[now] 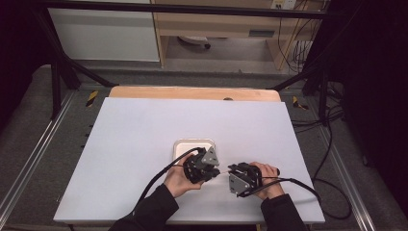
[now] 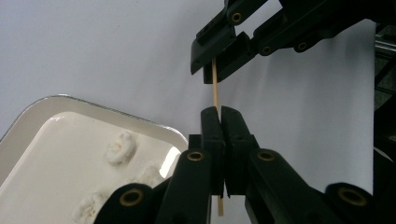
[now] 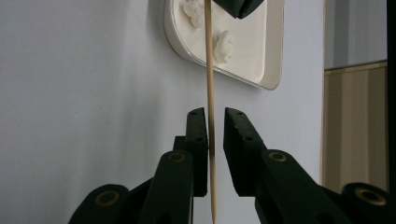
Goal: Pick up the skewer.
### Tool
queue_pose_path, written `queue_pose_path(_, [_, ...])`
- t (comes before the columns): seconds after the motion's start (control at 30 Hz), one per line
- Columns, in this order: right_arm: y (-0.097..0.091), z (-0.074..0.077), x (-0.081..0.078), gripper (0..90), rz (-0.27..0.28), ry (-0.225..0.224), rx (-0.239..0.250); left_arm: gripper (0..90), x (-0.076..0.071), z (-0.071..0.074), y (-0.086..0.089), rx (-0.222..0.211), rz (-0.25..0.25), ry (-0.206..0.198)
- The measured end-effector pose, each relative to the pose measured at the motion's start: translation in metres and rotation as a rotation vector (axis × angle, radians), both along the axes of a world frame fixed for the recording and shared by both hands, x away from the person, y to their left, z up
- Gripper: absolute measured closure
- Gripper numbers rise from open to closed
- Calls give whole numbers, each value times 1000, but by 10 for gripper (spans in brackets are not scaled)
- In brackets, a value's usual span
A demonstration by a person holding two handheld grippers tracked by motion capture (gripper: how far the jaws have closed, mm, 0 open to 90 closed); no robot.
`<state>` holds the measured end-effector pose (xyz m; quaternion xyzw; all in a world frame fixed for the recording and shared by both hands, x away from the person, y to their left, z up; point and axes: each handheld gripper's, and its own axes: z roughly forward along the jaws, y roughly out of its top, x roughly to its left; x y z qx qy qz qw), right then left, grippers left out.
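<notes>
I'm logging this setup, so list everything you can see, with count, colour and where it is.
skewer: one, pale wood, held in the air between the two grippers.
tray: one, white, mid-table beyond the grippers.
food lumps: three visible, white, inside the tray.
table: one, white sheet on a wooden top.
shelf unit: one, light wood, on the floor beyond the table.
left gripper: one, black, shut on the skewer.
right gripper: one, black, jaws parted around the skewer.
hands: two, dark sleeves, near edge.
</notes>
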<state>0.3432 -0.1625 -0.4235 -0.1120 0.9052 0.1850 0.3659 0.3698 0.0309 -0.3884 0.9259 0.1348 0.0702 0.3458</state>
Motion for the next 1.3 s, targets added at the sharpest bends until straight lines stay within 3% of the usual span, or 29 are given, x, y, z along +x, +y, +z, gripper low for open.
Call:
queue_pose_path(0.23, [-1,1,-1,877,27,-9,-27,888,1,0,0,4,-4,4])
queue_pose_path(0.63, [3,1,-4,888,32,-31,-66,880,4,-2,1,13,12,26])
queue_pose_path(0.67, [3,1,-3,888,32,-34,-71,840,4,-1,1,19,14,24])
queue_pose_path(0.8, [5,0,-3,889,23,-34,-95,808,6,1,2,72,22,35])
queue_pose_path(0.97, [7,0,-4,889,22,-37,-110,798,10,0,-3,163,22,83])
queue_pose_path(1.1, [8,1,-2,889,40,-46,-117,828,12,-1,-6,185,14,99])
queue_pose_path(1.13, [8,0,-3,889,34,-45,-115,835,12,-2,-8,213,2,108])
queue_pose_path(1.3, [9,0,-3,889,38,-47,-119,875,12,-6,-14,247,-5,108])
